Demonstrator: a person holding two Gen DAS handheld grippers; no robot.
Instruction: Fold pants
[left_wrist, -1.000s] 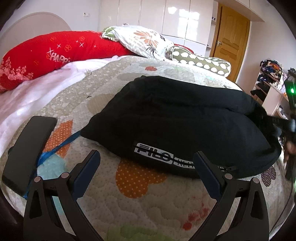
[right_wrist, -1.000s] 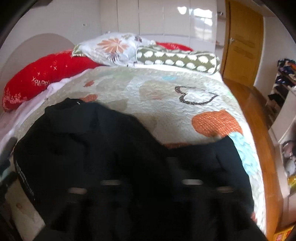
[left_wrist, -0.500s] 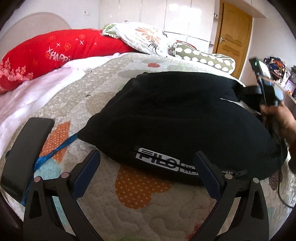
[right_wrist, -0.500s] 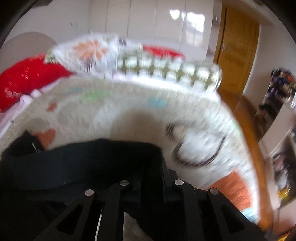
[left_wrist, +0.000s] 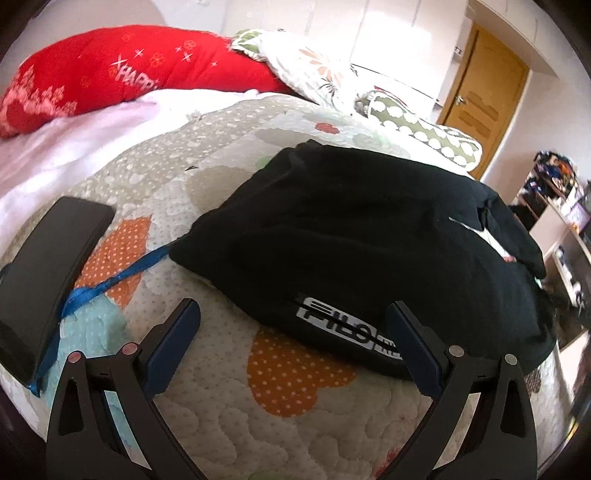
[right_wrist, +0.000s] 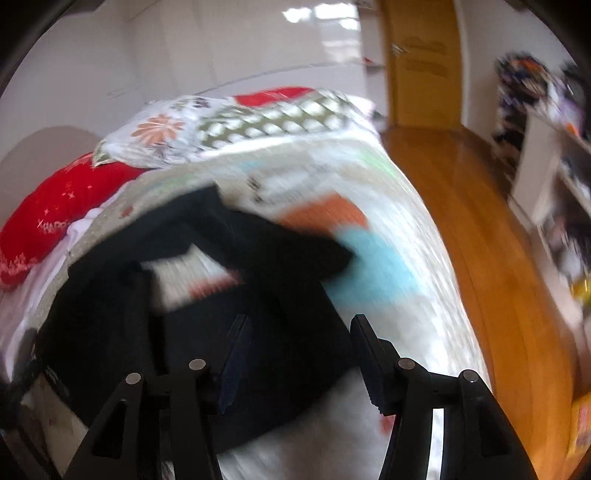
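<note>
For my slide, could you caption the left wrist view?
Open left gripper hovers before folded black pants on a patterned quilt.

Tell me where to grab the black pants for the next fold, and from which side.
Probably take the black pants at the near folded edge with the white lettering. It is a thick, rounded edge raised off the quilt and faces the open left tongs. Come in low from the near side, one finger sliding under.

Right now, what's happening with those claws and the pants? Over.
Left gripper open, empty. Right gripper opening, nothing pinched. Black pants folded on quilt. Dark phone off to the side, clear.
</note>
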